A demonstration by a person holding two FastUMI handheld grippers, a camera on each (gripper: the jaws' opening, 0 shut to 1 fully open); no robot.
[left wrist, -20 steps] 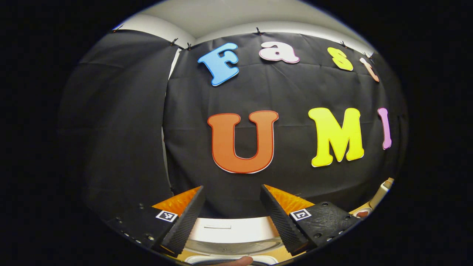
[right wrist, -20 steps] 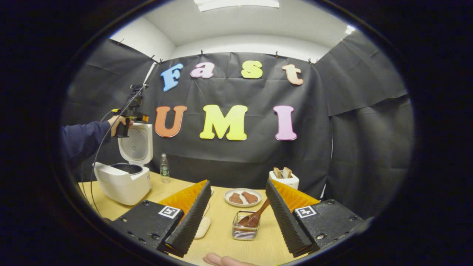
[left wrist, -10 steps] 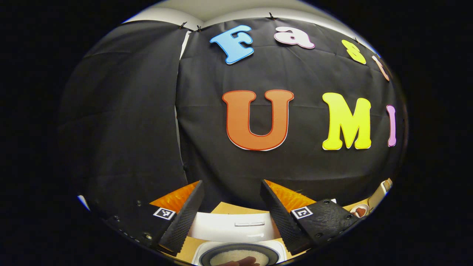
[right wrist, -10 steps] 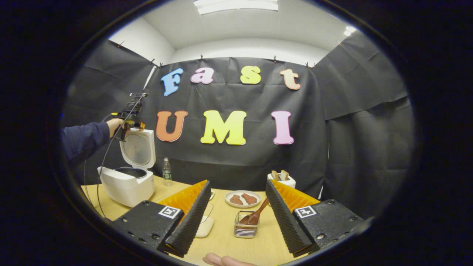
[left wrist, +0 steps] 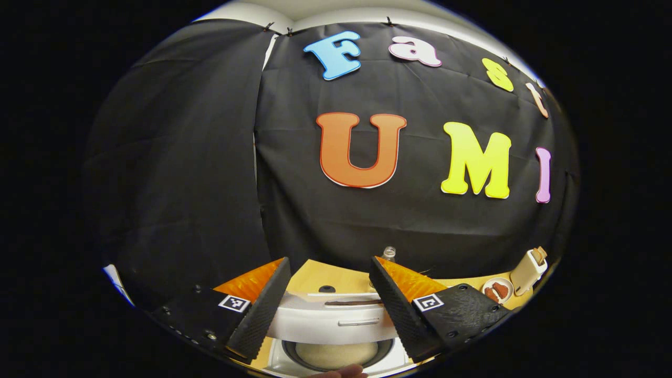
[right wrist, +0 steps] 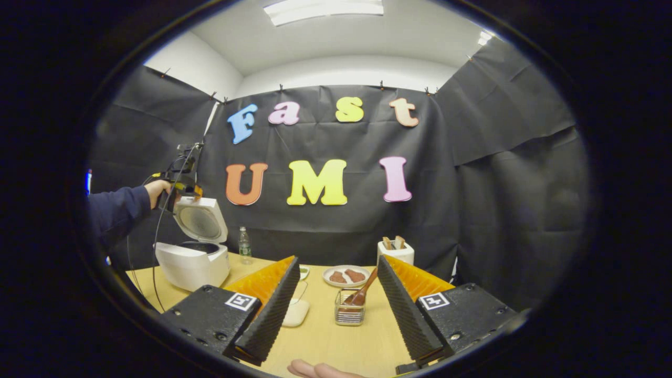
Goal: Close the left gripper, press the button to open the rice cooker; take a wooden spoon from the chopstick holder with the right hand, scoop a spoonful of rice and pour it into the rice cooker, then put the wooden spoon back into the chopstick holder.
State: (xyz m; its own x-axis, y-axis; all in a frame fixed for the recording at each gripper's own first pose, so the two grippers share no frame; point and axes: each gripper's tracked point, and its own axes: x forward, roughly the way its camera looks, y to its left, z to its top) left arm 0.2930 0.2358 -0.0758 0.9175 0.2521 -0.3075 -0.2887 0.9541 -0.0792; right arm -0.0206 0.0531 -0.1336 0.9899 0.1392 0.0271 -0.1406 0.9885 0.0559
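The white rice cooker [right wrist: 193, 264] stands at the table's left with its lid [right wrist: 202, 221] raised. A hand holds my left gripper [right wrist: 180, 185] at the lid's top edge. In the left gripper view that gripper [left wrist: 329, 261] is open, the lid's edge [left wrist: 331, 317] lies low between its fingers, and the pot [left wrist: 336, 355] shows pale rice. My right gripper [right wrist: 337, 258] is open and holds nothing. Ahead of it, between its fingers, the clear chopstick holder [right wrist: 350, 314] holds the wooden spoon [right wrist: 362, 294], which leans to the right.
A clear container of rice [right wrist: 297, 313] sits partly behind the right gripper's left finger. Farther back are a plate of food [right wrist: 346, 275], a white toaster [right wrist: 396, 252] and a water bottle [right wrist: 244, 243]. The wooden table [right wrist: 325, 341] stretches in front.
The left gripper has tipped downward, so the lid's edge and the pot of rice now show more fully in its view. The right gripper has barely shifted and stays open.
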